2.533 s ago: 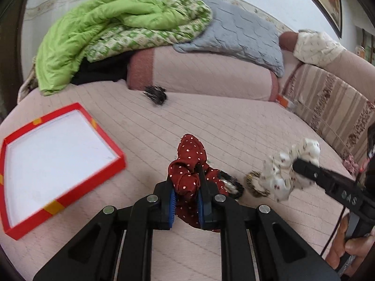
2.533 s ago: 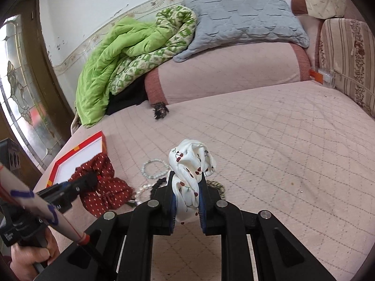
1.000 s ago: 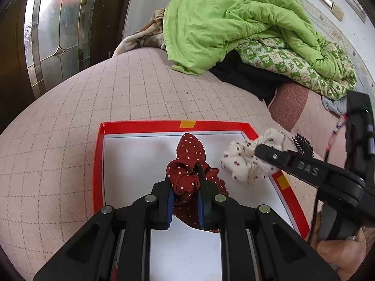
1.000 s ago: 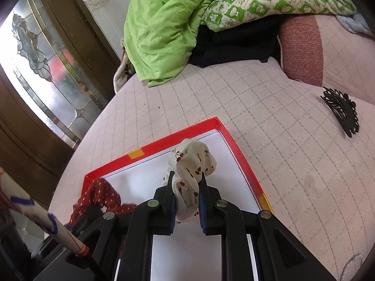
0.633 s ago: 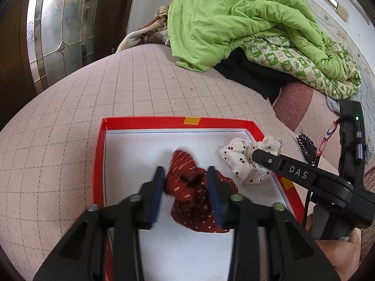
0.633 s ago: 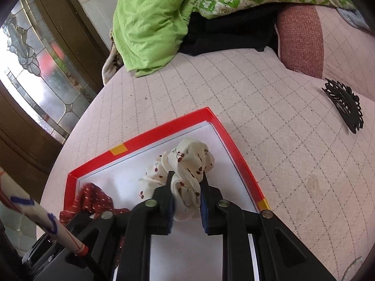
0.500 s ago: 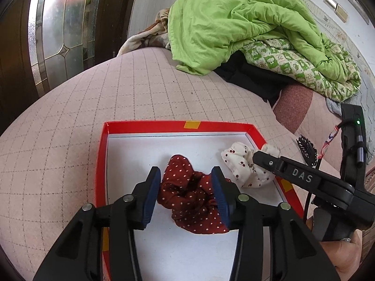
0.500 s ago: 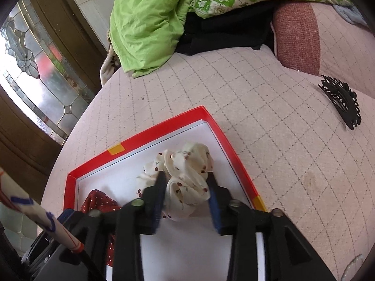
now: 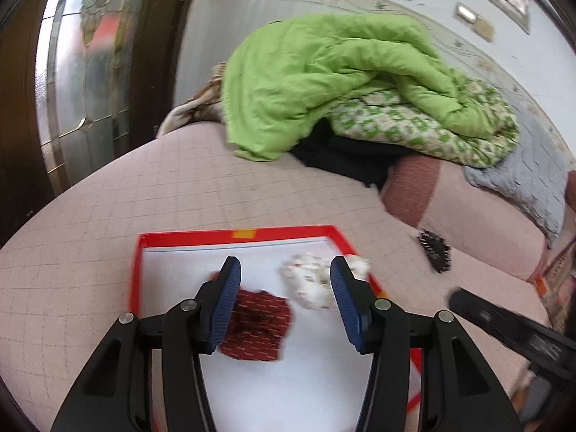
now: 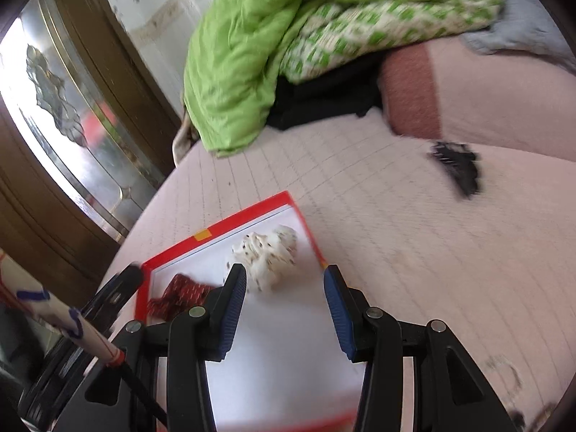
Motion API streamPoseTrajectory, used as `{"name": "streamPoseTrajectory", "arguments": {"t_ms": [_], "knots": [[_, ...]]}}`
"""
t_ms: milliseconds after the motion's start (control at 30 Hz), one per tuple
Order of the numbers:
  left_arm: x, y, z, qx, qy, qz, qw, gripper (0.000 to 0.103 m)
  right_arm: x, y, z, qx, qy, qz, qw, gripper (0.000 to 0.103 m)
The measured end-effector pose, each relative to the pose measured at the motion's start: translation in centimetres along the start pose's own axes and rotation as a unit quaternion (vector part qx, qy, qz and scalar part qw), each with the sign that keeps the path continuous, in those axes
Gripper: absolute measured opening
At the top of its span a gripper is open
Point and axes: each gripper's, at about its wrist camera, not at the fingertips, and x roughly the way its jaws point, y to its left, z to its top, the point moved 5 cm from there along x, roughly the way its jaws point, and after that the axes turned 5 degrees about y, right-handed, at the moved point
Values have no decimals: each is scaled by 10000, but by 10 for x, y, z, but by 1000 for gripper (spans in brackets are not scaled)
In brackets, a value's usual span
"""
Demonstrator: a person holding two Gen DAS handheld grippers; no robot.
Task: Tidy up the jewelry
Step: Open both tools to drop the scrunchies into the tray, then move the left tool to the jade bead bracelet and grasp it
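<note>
**Two scrunchies in the tray, both tongs released**

Pink quilted bedding covers the bed, and a green blanket is piled at its far end, beyond the red tray.

From the left wrist view, the left tongs stand wide apart and hold nothing. The red dotted scrunchie lies on the white floor of the tray, near its left wall, just under the left blue pad. The white scrunchie lies beside it, toward the right wall of the tray. A black hair clip rests on the bed, outside the tray to its right. This view is somewhat blurred.

From the right wrist view, the right tongs are also wide and empty. The white scrunchie sits inside the tray, close to its far right corner. The red dotted scrunchie is near the left wall, partly hidden by the tongs. The hair clip lies well apart from the tray, on the bed.

I judge the step in hand is to leave the tray and go for the next piece. To do it well, lift both tongs straight up with the pads apart, so no fabric catches on them and is dragged over the low rim. The clip is thin and toothed, so a grip across its middle looks safest.
</note>
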Motion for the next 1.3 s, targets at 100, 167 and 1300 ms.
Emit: {"name": "streamPoseTrajectory", "arguments": {"t_ms": [100,167,1300], "knots": [[-5,-32,-8,306,-22,-156,9994,51,-39,-24,-17,188,-179,-62,9996,49],[-6,-50,-16,429,9,-247,9988,51,-69,-52,-30,359,-370,-231,9984,49],[78,-249,-153,1864,2527,-623,9474,36,-164,-270,-71,2654,-640,-380,9613,36]]}}
